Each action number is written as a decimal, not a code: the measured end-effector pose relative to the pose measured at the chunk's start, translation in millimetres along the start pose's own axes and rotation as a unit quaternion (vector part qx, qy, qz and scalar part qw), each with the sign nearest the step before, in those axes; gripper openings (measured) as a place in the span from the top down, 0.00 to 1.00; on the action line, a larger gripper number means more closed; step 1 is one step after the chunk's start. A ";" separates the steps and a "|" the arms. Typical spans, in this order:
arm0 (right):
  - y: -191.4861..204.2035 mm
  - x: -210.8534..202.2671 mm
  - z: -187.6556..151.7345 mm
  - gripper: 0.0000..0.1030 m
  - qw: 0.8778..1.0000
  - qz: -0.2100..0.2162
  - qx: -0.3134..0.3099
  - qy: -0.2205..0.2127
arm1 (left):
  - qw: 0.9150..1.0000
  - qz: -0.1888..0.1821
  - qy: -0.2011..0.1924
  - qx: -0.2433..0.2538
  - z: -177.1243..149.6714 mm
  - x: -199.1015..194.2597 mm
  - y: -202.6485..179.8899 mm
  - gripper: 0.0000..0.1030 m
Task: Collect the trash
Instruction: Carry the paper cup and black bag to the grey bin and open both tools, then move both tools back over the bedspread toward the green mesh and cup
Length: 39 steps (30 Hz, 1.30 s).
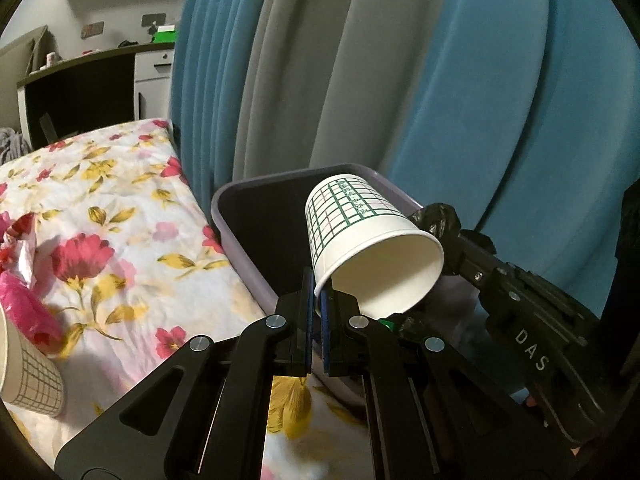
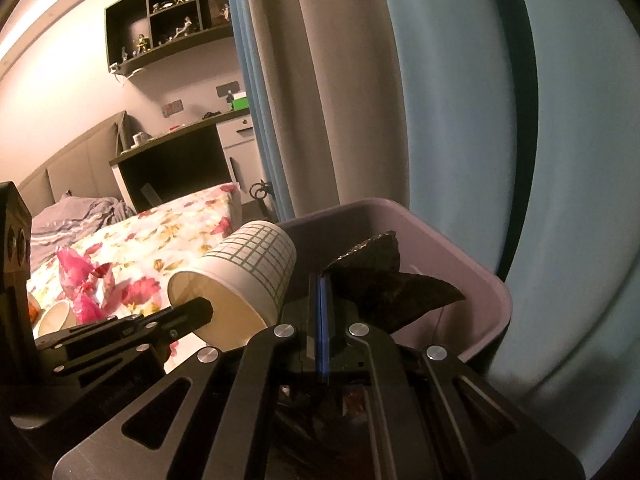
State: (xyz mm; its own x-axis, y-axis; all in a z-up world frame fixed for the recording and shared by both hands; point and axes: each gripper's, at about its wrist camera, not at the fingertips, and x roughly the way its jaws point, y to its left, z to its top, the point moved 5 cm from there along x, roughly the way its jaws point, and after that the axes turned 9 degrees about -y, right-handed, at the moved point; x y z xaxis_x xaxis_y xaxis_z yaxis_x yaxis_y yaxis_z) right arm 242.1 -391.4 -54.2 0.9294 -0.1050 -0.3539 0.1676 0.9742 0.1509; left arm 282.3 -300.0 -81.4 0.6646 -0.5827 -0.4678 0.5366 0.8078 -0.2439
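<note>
My left gripper (image 1: 317, 292) is shut on the rim of a white paper cup (image 1: 360, 232) with a green grid print, held tilted over the lilac bin (image 1: 240, 216). The cup also shows in the right wrist view (image 2: 240, 276). My right gripper (image 2: 322, 288) is shut on a dark crumpled wrapper (image 2: 384, 280) above the same bin (image 2: 472, 264); the wrapper also shows in the left wrist view (image 1: 438, 216). Both grippers hang side by side over the bin's opening.
The bin stands on a floral bedsheet (image 1: 120, 208) beside blue and grey curtains (image 1: 440, 60). Pink wrappers (image 1: 24, 304) and another grid cup (image 1: 28, 376) lie on the bed at the left. A desk (image 1: 88, 80) stands behind.
</note>
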 end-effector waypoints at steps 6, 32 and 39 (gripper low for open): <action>-5.9 -0.9 -3.3 0.99 1.000 -0.002 0.006 0.006 | 1.000 -0.002 0.008 0.006 -5.5 4.1 -2.9 0.98; -6.3 -94.9 7.2 0.25 0.996 -0.027 0.008 -0.086 | 0.995 0.072 -0.062 0.006 -10.3 -67.7 16.1 0.13; 22.1 -114.2 1.3 0.16 0.994 -0.018 -0.010 -0.105 | 0.986 0.128 -0.104 0.005 -24.2 -150.5 51.9 0.08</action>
State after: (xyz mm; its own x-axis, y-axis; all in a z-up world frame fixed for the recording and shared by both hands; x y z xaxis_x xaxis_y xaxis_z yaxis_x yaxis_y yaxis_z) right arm 140.1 -358.1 -9.3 0.9714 -0.1783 -0.1571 0.1983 0.9724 0.1229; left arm 197.5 -168.3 -44.2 0.8705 -0.3658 -0.3291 0.3412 0.9307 -0.1321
